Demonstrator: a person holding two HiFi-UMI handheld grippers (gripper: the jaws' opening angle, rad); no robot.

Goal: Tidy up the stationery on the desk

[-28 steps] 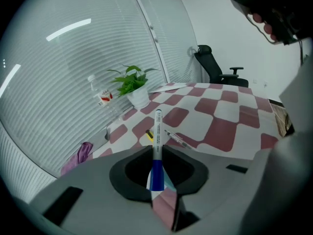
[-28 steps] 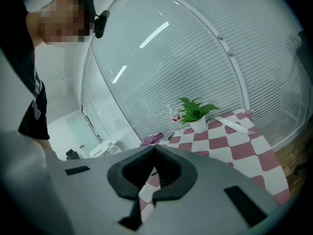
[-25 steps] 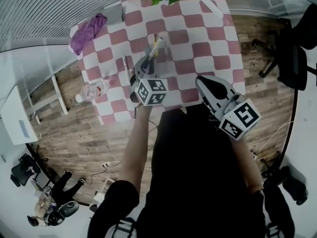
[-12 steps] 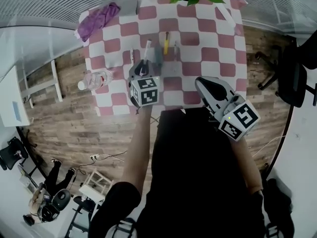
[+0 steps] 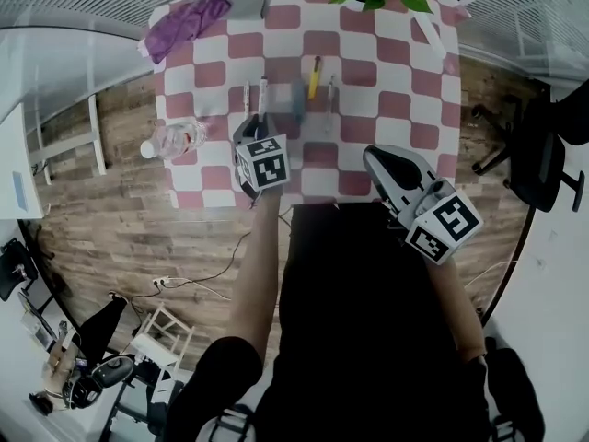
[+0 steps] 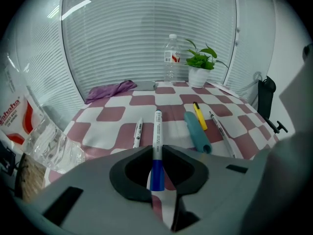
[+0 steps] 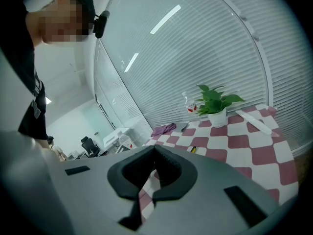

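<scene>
Left gripper (image 6: 156, 150) has pulled back toward the near edge of the table (image 6: 117, 114), jaws pinching the marker (image 6: 157, 129) at its blue end, marker down beside the white pen (image 6: 138, 133). Open wide, then lift straight off so it doesn't roll. Right gripper (image 7: 154, 153) closed, empty.

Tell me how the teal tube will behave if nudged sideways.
The teal tube looks round and smooth, so it would probably roll on the checkered cloth. It seems rigid, likely keeping its shape. The yellow pen close beside it may get bumped.
</scene>
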